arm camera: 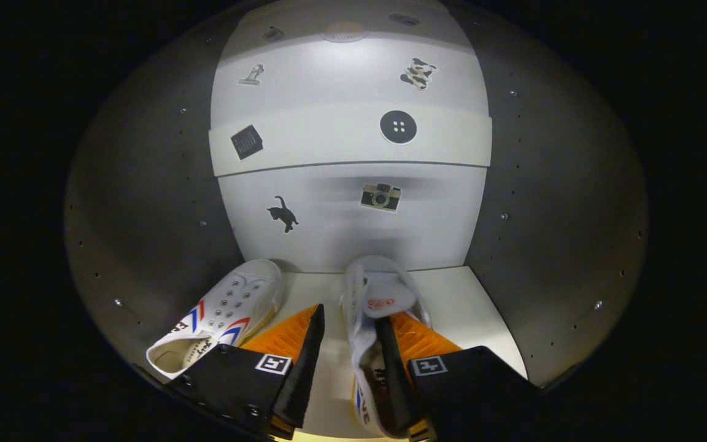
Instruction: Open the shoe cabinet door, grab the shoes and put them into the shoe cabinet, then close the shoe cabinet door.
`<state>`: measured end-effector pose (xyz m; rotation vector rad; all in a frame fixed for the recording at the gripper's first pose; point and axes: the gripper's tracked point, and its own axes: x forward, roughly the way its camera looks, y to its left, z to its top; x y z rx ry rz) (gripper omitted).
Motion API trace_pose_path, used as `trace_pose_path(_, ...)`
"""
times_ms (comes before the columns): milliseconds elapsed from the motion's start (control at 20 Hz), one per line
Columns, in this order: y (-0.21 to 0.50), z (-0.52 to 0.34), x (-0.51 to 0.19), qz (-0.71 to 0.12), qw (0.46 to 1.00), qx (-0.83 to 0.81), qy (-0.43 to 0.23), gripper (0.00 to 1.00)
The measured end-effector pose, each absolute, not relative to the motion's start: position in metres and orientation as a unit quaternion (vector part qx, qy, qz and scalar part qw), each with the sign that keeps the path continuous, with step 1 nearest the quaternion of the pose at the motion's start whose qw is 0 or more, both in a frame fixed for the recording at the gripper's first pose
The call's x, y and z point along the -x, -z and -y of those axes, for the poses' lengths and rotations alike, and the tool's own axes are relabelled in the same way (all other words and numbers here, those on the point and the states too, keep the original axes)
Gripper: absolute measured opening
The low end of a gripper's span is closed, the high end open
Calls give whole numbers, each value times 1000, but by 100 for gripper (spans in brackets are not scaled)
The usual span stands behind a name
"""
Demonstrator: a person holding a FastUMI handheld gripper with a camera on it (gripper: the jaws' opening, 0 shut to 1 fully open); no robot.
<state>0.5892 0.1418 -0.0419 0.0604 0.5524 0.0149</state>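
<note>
While the gripper (348, 325) reaches inside the shoe cabinet (550, 202), its pale shelf (470, 307) and sticker-dotted white back panel (341, 227) lie ahead. Its fingers stand apart; the right one sits inside a white sneaker (369, 307), the left outside it. Another white sneaker (218, 319) lies left.

We see several stickers on the pale back panels. On the lower panel there is a black cat sticker (283, 214) and, to its right, a small camera sticker (381, 197). On the raised band above them sit a dark square sticker (247, 142) and a round black button sticker (398, 127). Higher up we find a spotted animal sticker (418, 73) and a small pale figure sticker (251, 75), too small to tell.
</note>
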Motion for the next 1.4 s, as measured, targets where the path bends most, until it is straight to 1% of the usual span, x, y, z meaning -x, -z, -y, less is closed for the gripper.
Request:
trace_pose_path(250,22,-148,-548,-254,967,-19,-10,93)
trace_pose_path(450,-3,-152,-503,-225,974,-10,-3,97)
trace_pose_path(650,-38,-161,-442,-178,984,8,6,97)
trace_pose_path(950,-91,-173,-327,-112,994,-7,8,97)
trace_pose_path(1250,-121,-174,-200,-79,997,-21,-4,97)
trace_pose_path(1400,-125,-162,-150,-73,997,-26,-9,97)
